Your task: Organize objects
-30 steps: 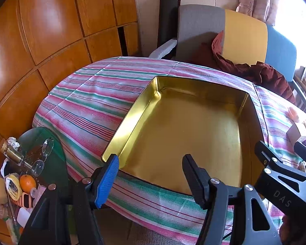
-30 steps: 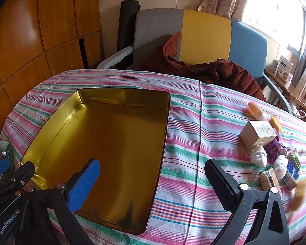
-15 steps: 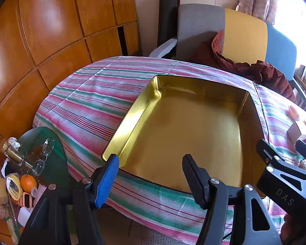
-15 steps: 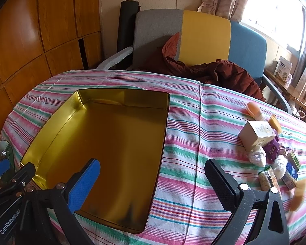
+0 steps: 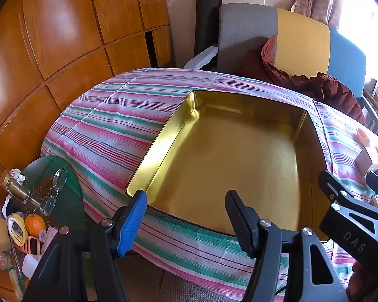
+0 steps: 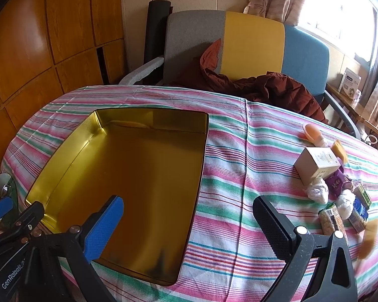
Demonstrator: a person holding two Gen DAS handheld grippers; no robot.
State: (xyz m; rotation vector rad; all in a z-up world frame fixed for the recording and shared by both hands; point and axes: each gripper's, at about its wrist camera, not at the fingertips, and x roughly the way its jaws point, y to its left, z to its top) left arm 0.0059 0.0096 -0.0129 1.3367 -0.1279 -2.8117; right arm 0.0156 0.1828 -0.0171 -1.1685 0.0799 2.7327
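An empty gold metal tin (image 5: 226, 156) lies open on the striped tablecloth; it also shows in the right wrist view (image 6: 128, 176). My left gripper (image 5: 186, 216) is open and empty, held above the tin's near edge. My right gripper (image 6: 189, 226) is open and empty, above the tin's near right corner. A cluster of small items lies at the table's right: a cream box (image 6: 317, 164), a purple packet (image 6: 336, 182), white wrapped balls (image 6: 317, 192), snack packets (image 6: 332, 219) and a peach-coloured object (image 6: 310, 130).
A grey, yellow and blue chair (image 6: 252, 47) with a dark red jacket (image 6: 277, 88) stands behind the table. A low glass side table (image 5: 50, 191) at the left holds glasses, a bottle and an orange. Wooden panels line the left wall.
Both views have shifted only slightly; the grippers stay open and nothing on the table has moved.
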